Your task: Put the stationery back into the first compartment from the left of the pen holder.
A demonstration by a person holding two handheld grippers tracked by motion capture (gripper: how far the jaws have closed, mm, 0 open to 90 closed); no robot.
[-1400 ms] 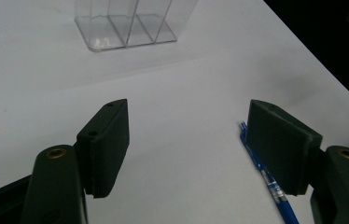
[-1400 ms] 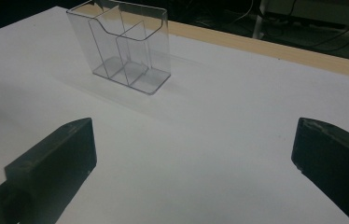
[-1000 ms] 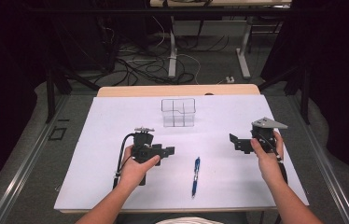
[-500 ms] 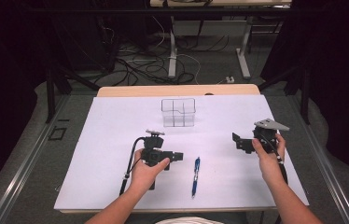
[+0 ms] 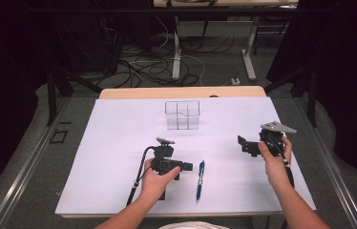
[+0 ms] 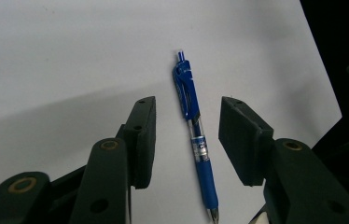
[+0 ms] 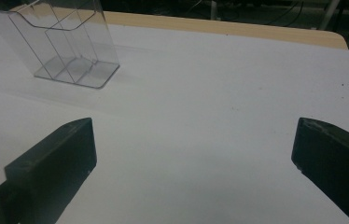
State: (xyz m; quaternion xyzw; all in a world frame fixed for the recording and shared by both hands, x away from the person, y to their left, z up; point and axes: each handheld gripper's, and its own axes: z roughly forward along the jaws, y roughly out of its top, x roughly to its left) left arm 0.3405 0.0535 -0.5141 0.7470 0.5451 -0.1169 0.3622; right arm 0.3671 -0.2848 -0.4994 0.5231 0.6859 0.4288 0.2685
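A blue pen (image 5: 200,181) lies flat on the white table sheet (image 5: 119,138), near the front middle. My left gripper (image 5: 186,167) is just left of it, jaws pointing right toward the pen. In the left gripper view the pen (image 6: 194,134) lies between the two open jaws of that gripper (image 6: 187,135), not touched by either. A clear plastic holder with compartments (image 5: 182,114) stands upright at the back middle, empty. My right gripper (image 5: 241,144) hovers at the right, open, pointing left; its view shows the clear holder (image 7: 58,42) far left beyond the wide-open jaws.
The white sheet covers a wooden table whose far edge (image 5: 181,92) shows behind the holder. Beyond it are cables and table legs (image 5: 176,52) on the floor. Dark curtains stand at both sides.
My left gripper has moved down and to the right, closing in on the pen until its jaws straddle it. The right gripper has barely shifted.
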